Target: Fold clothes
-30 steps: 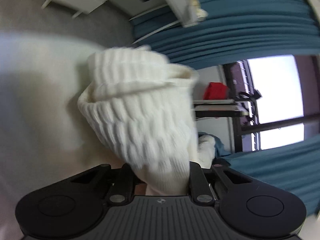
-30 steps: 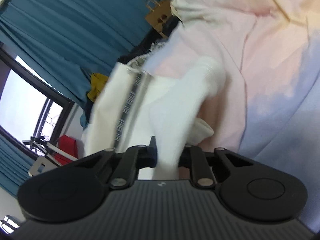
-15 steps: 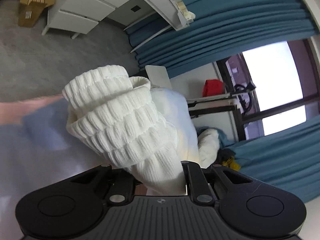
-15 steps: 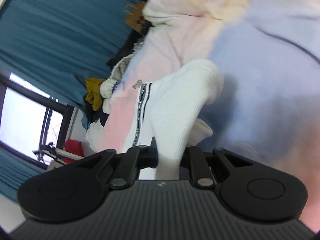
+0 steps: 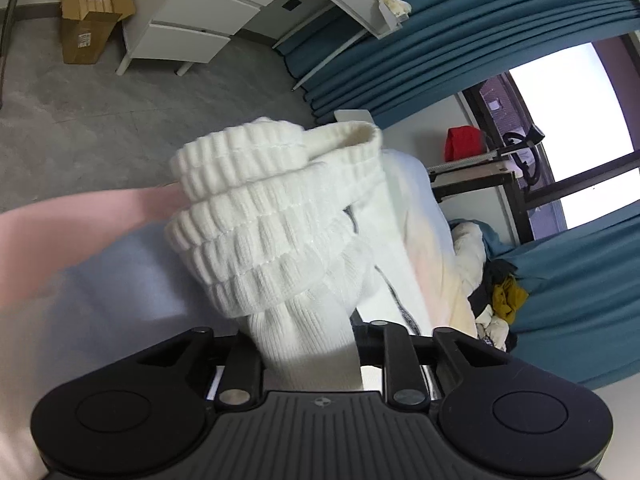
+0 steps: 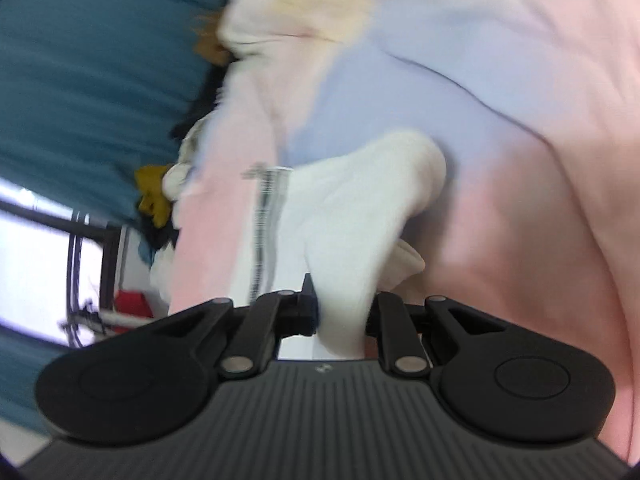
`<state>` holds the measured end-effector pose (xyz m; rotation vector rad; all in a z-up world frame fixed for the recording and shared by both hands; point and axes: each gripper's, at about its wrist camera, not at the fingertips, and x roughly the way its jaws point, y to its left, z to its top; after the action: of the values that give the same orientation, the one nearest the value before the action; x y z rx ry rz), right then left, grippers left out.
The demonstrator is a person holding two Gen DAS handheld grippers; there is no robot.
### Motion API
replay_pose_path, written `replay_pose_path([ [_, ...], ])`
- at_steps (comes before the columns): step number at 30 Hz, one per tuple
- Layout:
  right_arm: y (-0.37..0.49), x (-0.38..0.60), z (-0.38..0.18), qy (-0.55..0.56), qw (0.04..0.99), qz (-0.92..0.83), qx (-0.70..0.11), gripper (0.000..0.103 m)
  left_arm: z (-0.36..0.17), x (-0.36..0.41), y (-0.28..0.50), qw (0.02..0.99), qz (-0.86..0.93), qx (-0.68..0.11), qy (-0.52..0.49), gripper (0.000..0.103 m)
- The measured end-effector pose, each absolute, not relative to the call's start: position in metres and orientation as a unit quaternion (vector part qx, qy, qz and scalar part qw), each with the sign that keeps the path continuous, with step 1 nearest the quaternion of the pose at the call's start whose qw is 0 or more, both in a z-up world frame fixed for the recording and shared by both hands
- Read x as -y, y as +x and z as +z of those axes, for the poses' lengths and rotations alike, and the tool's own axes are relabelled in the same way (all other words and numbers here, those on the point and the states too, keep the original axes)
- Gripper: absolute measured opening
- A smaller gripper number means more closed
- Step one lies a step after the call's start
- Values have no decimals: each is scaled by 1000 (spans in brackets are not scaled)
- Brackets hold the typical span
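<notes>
While its jaws open, white garment (image 5: 280, 236) between left gripper (image 5: 308, 356).

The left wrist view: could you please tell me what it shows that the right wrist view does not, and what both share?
Only the left wrist view shows the cardboard box, white drawers, grey floor and the ribbed cuff between the opening left gripper.

Only the right shows the right gripper shut on smooth white fabric.

Both show blue curtains, the window and pastel bedding.

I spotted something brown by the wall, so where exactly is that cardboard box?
In the left wrist view, the open cardboard box stands on the grey floor at the top left, against the wall, just left of the white drawer unit.
</notes>
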<state>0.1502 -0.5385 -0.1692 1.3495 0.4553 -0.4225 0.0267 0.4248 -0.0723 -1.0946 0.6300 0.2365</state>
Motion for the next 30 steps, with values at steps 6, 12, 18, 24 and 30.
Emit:
replay_pose_path([
  [6, 152, 535, -167, 589, 754, -199, -213, 15, -62, -393, -3, 821, 145, -312, -456, 38],
  [12, 153, 537, -166, 583, 757, -199, -217, 15, -20, -347, -22, 866, 132, -303, -375, 55],
  [18, 156, 534, -158, 567, 770, -199, -215, 15, 22, -288, 0, 908, 93, -270, -307, 57],
  [24, 156, 535, -157, 570, 769, -197, -212, 15, 20, -213, 39, 922, 30, -288, -256, 59],
  [30, 157, 532, -151, 553, 783, -194, -210, 15, -25, -138, 84, 924, -12, -323, -205, 59],
])
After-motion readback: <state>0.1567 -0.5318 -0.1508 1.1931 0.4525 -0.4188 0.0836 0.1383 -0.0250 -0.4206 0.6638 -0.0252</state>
